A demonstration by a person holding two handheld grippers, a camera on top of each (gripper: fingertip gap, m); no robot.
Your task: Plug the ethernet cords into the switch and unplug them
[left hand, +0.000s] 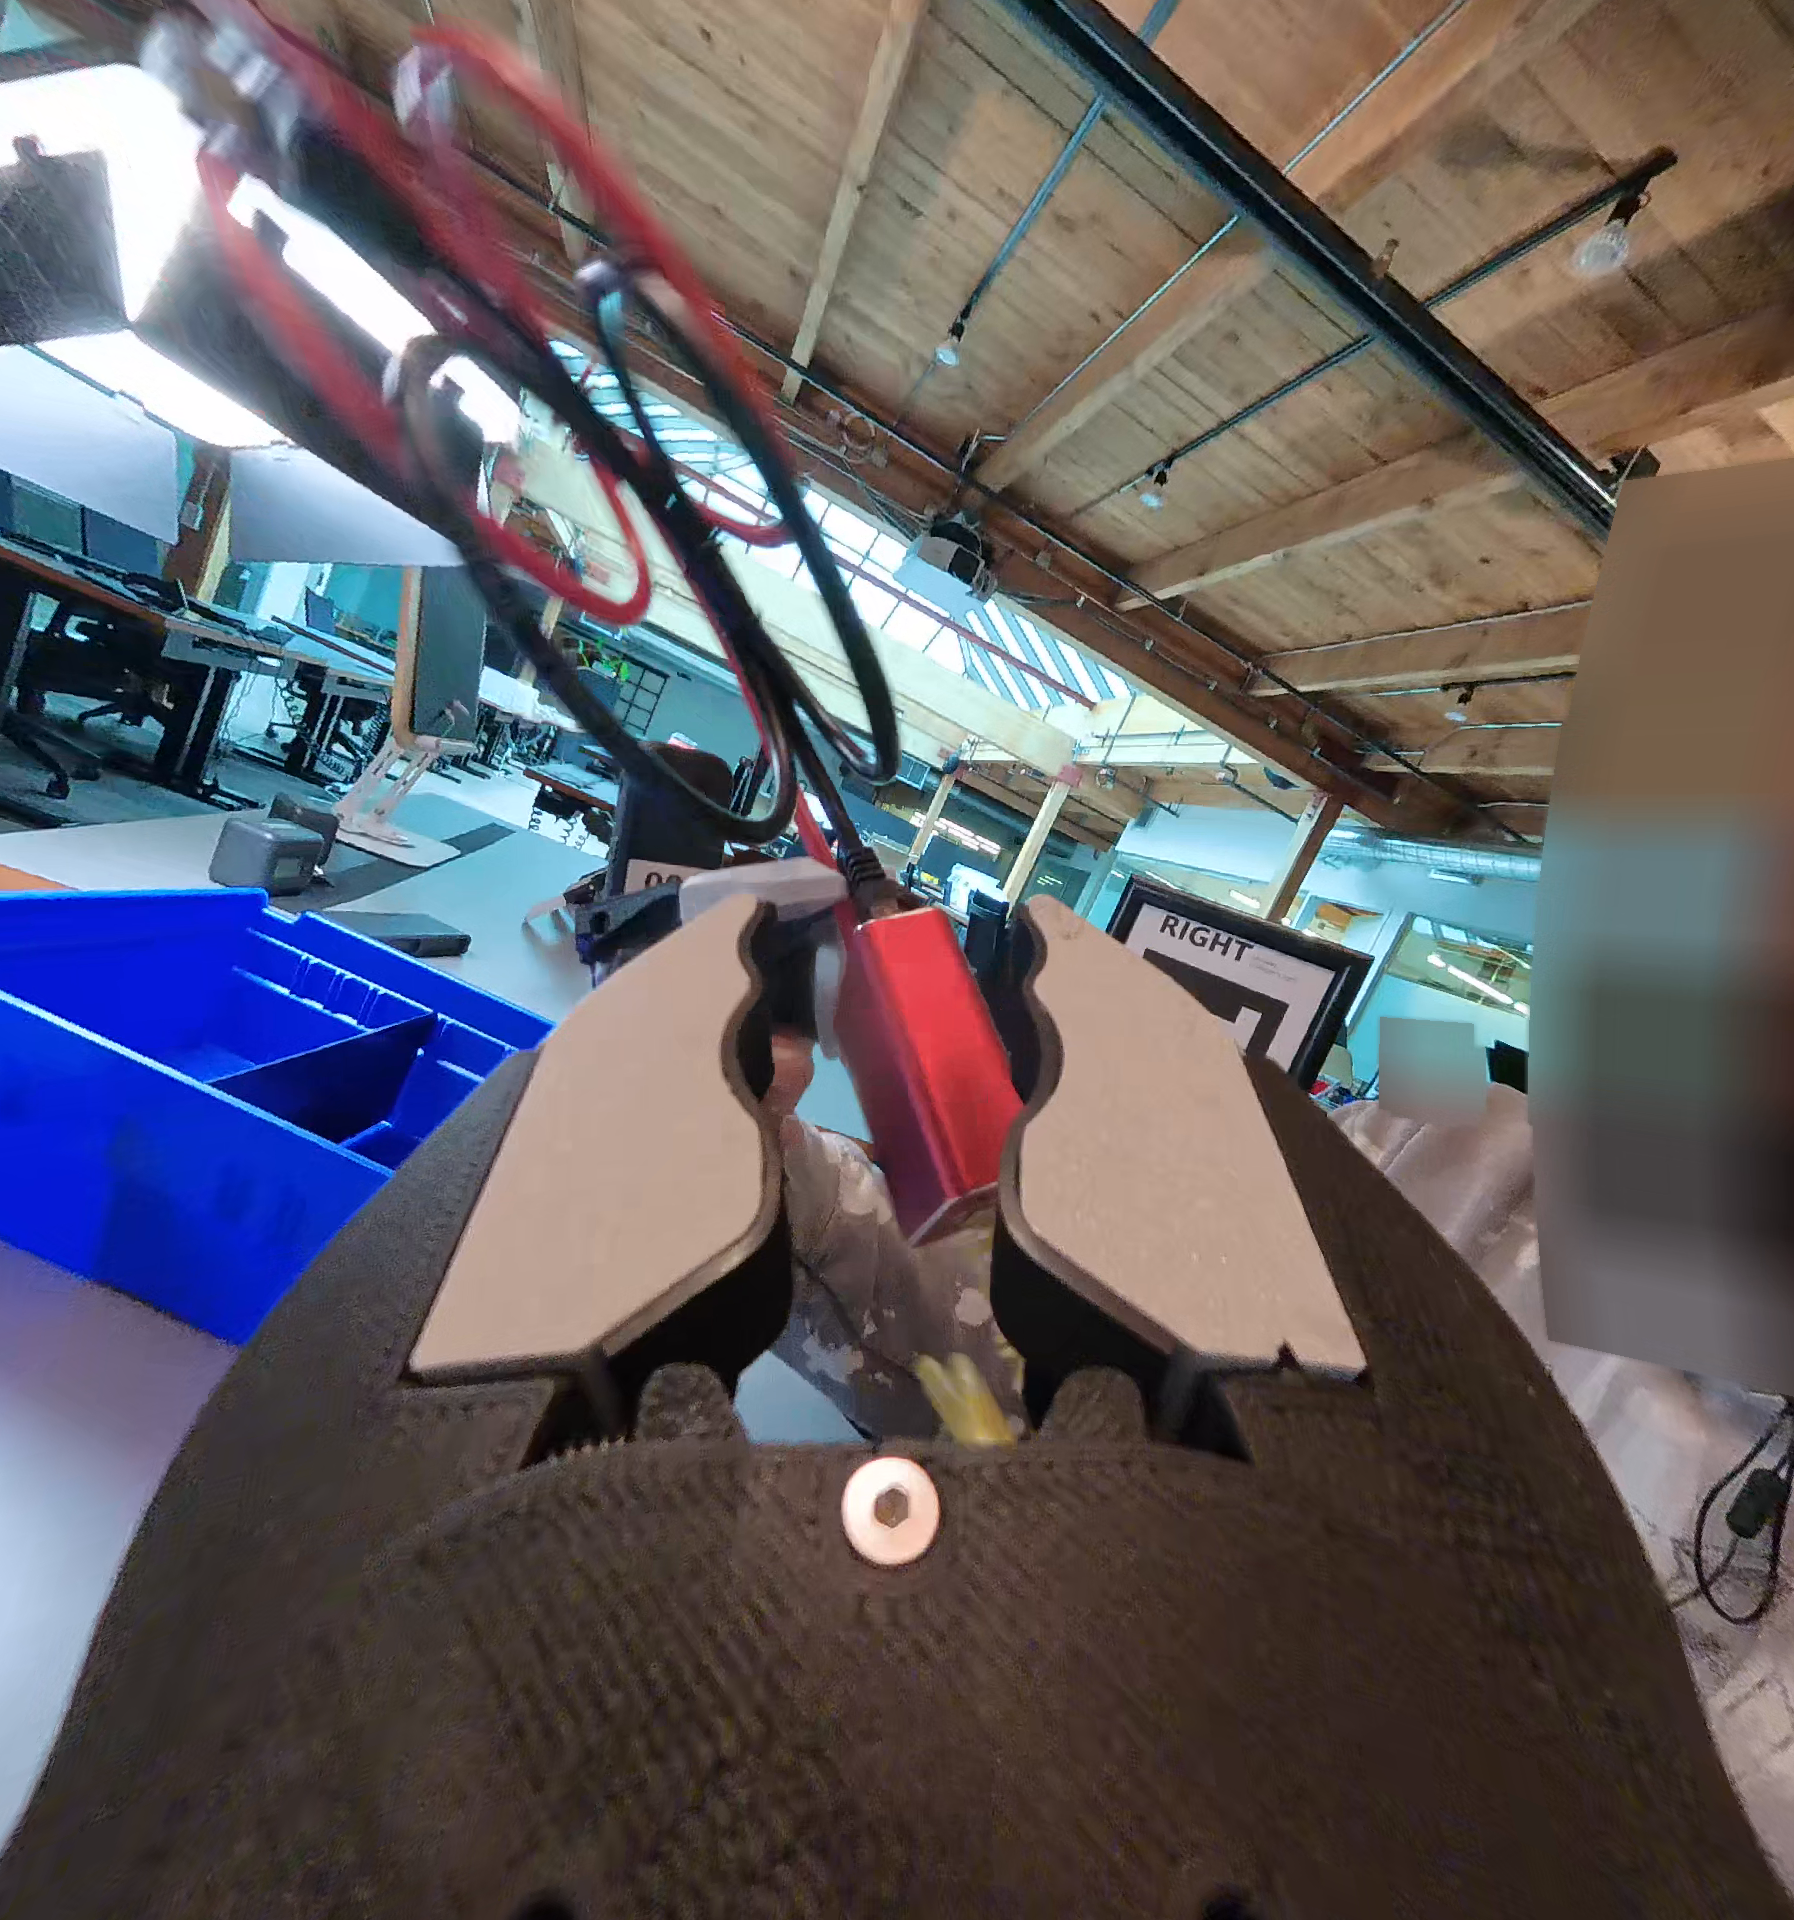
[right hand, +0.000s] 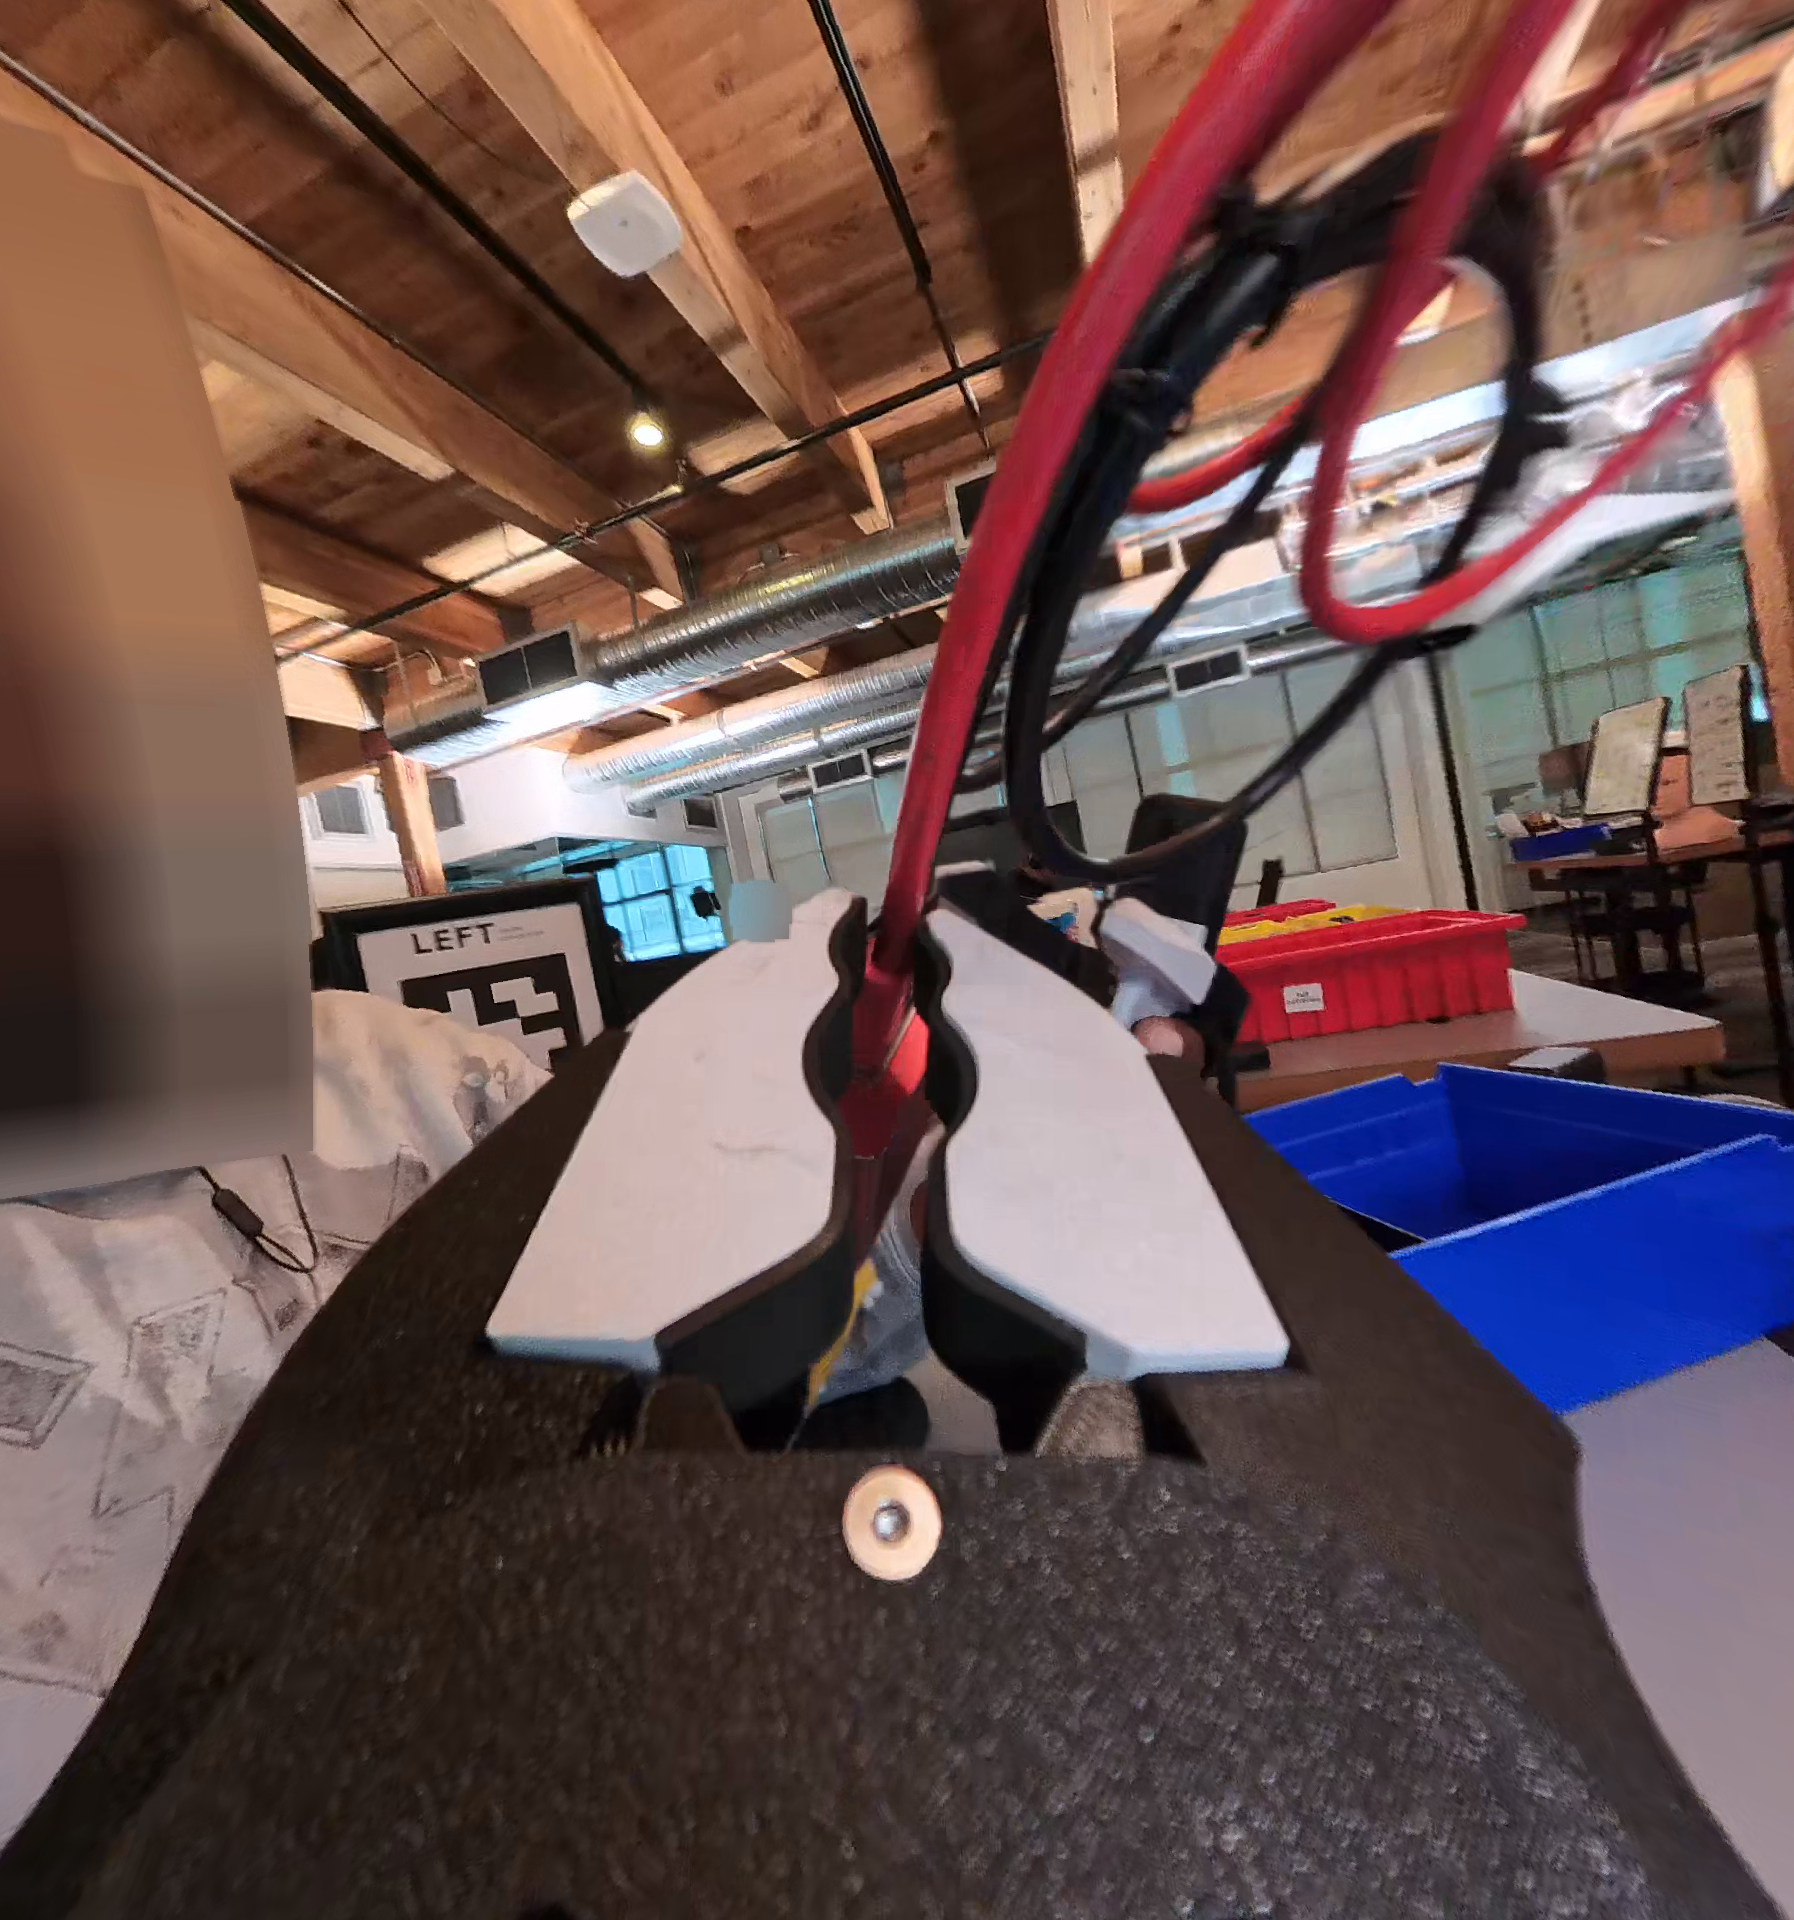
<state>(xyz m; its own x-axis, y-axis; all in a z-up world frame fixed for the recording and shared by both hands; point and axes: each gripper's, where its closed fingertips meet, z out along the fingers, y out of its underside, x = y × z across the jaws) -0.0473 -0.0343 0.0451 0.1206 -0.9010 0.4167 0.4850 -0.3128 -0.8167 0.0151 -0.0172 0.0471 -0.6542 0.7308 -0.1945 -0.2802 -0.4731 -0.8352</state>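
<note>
My left gripper (left hand: 893,997): jaws clamped on red switch (left hand: 929,1070), frame centre, tilted, held up off surface. Red cord (left hand: 602,343) and black cord (left hand: 831,644) run from switch top end, looping blurred toward upper left. My right gripper (right hand: 888,987): jaws pinched on red plug boot (right hand: 880,1081), centre frame, cord rising to top. Blue bin (left hand: 166,1091) lower left.

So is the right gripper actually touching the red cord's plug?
Touching. The right wrist view shows the right gripper with both fingers closed against the red plug, no gap on either side, and its red cord rising above.
</note>
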